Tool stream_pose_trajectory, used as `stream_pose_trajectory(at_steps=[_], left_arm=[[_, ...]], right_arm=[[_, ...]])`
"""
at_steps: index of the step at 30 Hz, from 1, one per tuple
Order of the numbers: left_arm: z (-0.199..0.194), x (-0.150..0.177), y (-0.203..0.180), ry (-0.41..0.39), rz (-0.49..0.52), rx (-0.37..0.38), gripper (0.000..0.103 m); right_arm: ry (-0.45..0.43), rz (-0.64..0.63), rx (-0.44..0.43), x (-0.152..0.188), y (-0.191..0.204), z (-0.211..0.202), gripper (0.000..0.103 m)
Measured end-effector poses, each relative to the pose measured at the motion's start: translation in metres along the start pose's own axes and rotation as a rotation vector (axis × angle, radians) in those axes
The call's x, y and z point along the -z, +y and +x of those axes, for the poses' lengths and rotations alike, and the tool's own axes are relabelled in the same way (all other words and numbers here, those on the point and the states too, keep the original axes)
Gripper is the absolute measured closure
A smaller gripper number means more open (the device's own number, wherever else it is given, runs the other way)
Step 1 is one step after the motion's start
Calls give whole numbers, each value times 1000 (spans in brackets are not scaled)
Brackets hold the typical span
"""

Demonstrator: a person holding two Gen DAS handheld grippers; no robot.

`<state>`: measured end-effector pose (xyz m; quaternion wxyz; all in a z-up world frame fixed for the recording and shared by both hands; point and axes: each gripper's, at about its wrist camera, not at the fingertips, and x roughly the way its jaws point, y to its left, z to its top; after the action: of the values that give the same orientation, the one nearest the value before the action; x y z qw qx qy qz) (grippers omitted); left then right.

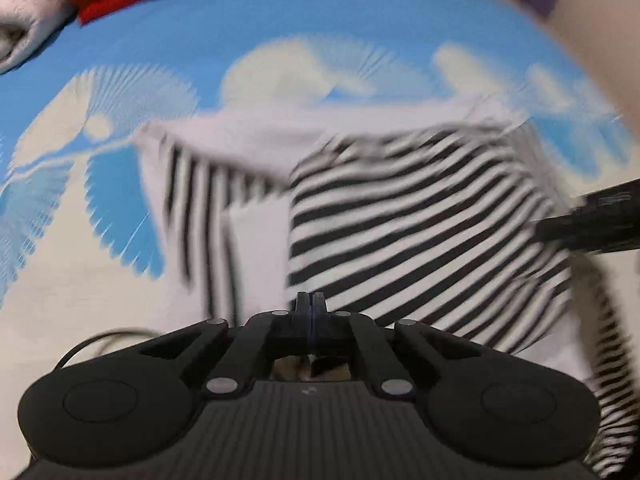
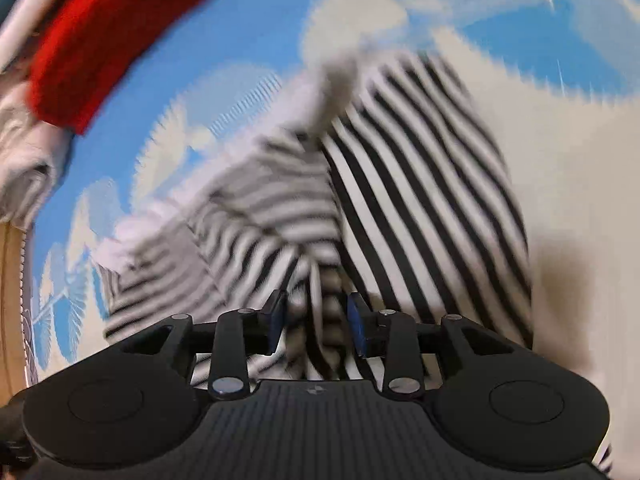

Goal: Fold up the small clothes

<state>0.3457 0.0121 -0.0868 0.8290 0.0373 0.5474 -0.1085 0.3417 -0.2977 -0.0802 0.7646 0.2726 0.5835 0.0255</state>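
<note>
On the blue leaf-print sheet (image 1: 248, 20): a striped top (image 1: 400, 216), both views blurred.
Left gripper (image 1: 311, 303) is clenched, nothing visibly pinched; the top lies mid-sheet; right gripper (image 2: 316, 322) is spread, straddling its bunched stripes.

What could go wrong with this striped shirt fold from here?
The right gripper is open with bunched fabric of the striped shirt between its fingers; closing now may pinch several layers. The left gripper is shut, apparently holding nothing, so that side could slide. Both views are blurred, so aim is uncertain.
</note>
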Motion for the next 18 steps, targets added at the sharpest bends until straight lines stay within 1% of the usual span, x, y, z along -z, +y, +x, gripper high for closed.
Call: stream_pose_trajectory(at_steps=[1,3,4,6,8,9,10,11,12,13,14,15,16,17,18], left_arm=[[6,1,4,15,-13,-18,103],[6,-1,9,20,-30,-28,103],[3,-3,11,15,-41,-27,101],[-12,-8,11,-35,-55,-18,96],[-30,-13,5,-105,-37,10,95],[-36,-13,0,-135,-24,35,95],[-41,-14,-5,-162,-5,73,91],[-43,-14,-11,-168,14,99,90],[-40,-12,-17,-159,37,113,90],[-35,-10,-23,-138,62,111,88],[-29,-7,-29,-107,86,97,86],[-17,-3,-33,-54,114,65,78],[-2,4,-35,22,140,9,73],[8,9,-35,72,151,-39,74],[12,12,-34,89,152,-59,72]], right_arm=[[17,-2,21,2,-1,4,81],[14,-14,38,5,-1,6,84],[9,-23,42,5,0,5,84],[-14,-37,60,5,5,-1,84],[-67,-53,86,5,11,-14,82],[-111,-68,90,4,17,-24,81],[-154,-84,75,2,21,-35,81],[-196,-100,38,3,26,-46,81],[-232,-120,-15,4,30,-56,81],[-261,-149,-73,5,35,-64,79],[-273,-190,-127,9,40,-67,77],[-248,-231,-165,12,44,-62,73],[-196,-264,-187,15,47,-53,69],[-119,-294,-181,20,49,-38,69],[-37,-315,-122,27,50,-19,69]])
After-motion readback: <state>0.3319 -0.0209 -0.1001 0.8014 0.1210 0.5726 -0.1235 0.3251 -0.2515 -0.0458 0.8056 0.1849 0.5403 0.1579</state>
